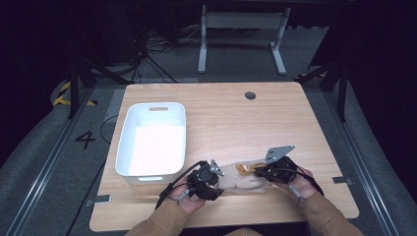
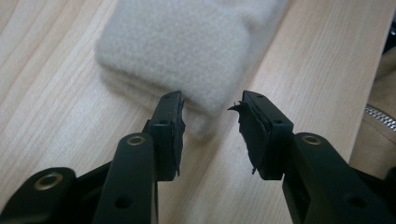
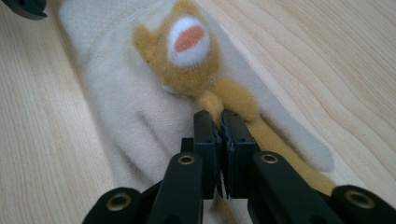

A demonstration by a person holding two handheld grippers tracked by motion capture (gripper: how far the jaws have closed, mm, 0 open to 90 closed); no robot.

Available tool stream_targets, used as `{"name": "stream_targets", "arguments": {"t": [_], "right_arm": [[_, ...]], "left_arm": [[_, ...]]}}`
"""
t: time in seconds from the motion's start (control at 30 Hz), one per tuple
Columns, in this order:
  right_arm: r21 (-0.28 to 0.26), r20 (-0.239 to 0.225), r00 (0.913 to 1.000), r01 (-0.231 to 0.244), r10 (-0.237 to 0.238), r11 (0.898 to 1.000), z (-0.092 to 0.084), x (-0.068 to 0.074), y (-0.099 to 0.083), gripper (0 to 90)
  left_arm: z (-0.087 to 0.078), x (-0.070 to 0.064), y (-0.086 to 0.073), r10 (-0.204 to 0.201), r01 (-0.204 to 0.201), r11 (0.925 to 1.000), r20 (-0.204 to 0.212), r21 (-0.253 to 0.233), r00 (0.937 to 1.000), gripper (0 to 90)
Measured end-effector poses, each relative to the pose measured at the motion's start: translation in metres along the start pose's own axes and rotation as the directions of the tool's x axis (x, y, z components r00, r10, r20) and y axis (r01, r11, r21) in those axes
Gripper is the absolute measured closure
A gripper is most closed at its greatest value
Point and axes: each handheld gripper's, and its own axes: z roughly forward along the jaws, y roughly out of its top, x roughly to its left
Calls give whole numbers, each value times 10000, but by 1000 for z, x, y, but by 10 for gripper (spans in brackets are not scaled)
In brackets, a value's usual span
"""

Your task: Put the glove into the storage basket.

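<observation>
High view shows a white bin [image 1: 152, 140] on the left of the wooden table [image 1: 275, 113], ready to take things. Next, the left gripper [image 1: 209, 179] has spread fingers around the cream glove's [image 1: 241, 183] cuff, not squeezing. The right gripper [image 1: 263, 171] pinches the glove's orange animal patch [image 3: 191, 60], likely to lift it. No words show on anything

My black grippers frame a cream glove [image 1: 244, 181] with a mustard-yellow animal patch [image 3: 194, 65], white-and-orange spot; white bin [image 1: 153, 139]; light wood-grain table [image 1: 236, 113].
</observation>
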Motion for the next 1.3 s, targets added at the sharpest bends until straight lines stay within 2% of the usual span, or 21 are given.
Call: {"name": "stream_targets", "arguments": {"t": [0.07,0.17,0.27,0.37,0.5,0.6,0.87,1.0,1.13,1.27,1.3], "right_arm": [[6,-28,10000,-29,29,10000,0,0,0,859],[31,-37,10000,-20,20,10000,0,0,0,859],[-19,-13,10000,-8,8,10000,0,2,1,860],[-16,12,10000,21,-21,10000,0,3,1,860],[-68,68,10000,-22,22,10000,-1,4,1,861],[-133,138,9999,42,-40,9999,-4,5,2,863],[-454,388,9991,172,-154,9988,-22,8,6,866],[-635,356,9990,289,-267,9976,-33,12,11,866],[-496,227,9990,398,-388,9980,-33,17,15,866],[-13,-107,9990,423,-423,9991,-25,20,15,864],[59,-78,9992,391,-391,9992,-23,20,14,861]], "left_arm": [[2,1,0,-188,188,9998,-93,-19,9998,606],[2,5,-1,-513,512,9986,80,106,9987,636],[4,5,0,-499,494,9987,331,156,9982,687],[7,2,2,-438,428,9985,277,354,9987,715],[6,3,2,-570,561,9981,336,262,9978,831],[3,2,4,-424,418,9989,296,224,9987,877],[-10,0,5,-29,28,10000,239,10,9997,884],[-14,2,3,-7,8,10000,248,-43,9997,884],[-15,5,0,-127,121,9999,471,120,9988,883],[-11,8,-2,-108,89,9990,424,447,9990,876],[-9,8,-3,-214,198,9989,395,414,9990,870]]}}
